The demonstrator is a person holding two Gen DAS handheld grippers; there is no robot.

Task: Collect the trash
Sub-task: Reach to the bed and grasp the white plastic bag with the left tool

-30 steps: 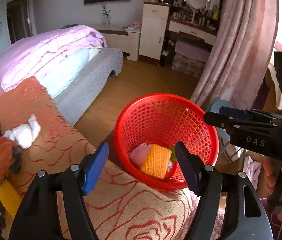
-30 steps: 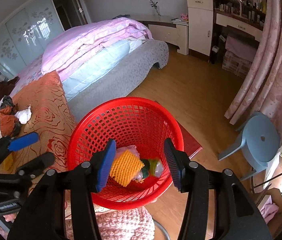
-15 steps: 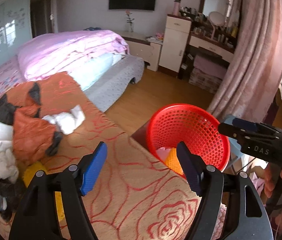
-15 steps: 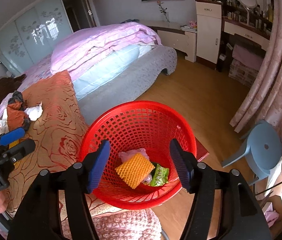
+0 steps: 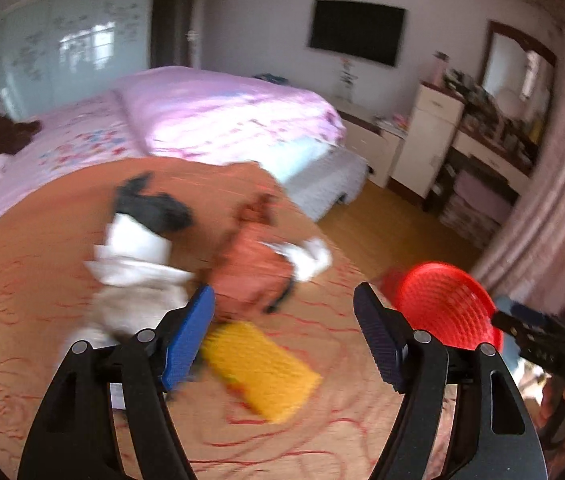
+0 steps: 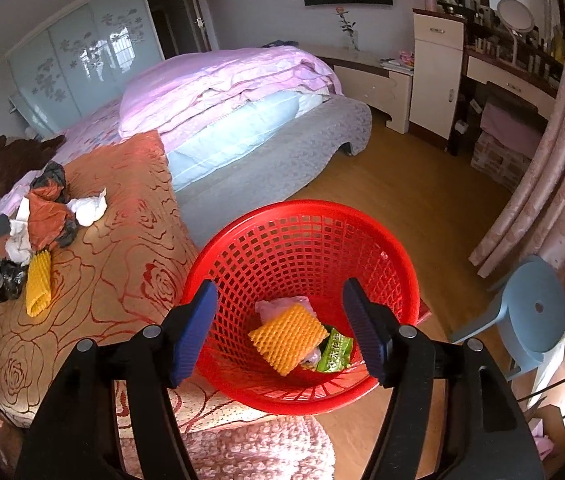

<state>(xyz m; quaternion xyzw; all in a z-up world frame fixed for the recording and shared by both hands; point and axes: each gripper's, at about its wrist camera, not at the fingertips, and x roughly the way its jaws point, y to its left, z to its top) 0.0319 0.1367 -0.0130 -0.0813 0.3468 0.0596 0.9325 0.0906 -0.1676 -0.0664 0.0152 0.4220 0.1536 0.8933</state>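
- Nearest the right wrist camera, the right gripper (image 6: 278, 328) hovers over a red mesh basket (image 6: 302, 240), jaws wide apart and holding nothing.
- Inside the basket lie a yellow foam net (image 6: 288, 338), a green wrapper (image 6: 336, 356) and a pale pink bag (image 6: 278, 304).
- Left of the basket, an orange rose-patterned blanket (image 6: 122, 248) carries a trash pile: a second yellow foam net (image 6: 38, 284), an orange bag (image 6: 48, 218) and crumpled white tissue (image 6: 88, 208).
- Seen from the left wrist, the left gripper (image 5: 284, 330) hangs above that pile, jaws open and empty, the picture blurred.
- Farther off sits a bed with a pink quilt (image 6: 222, 80).
- Far right, a blue stool (image 6: 530, 312) stands beside pink curtains (image 6: 550, 168).
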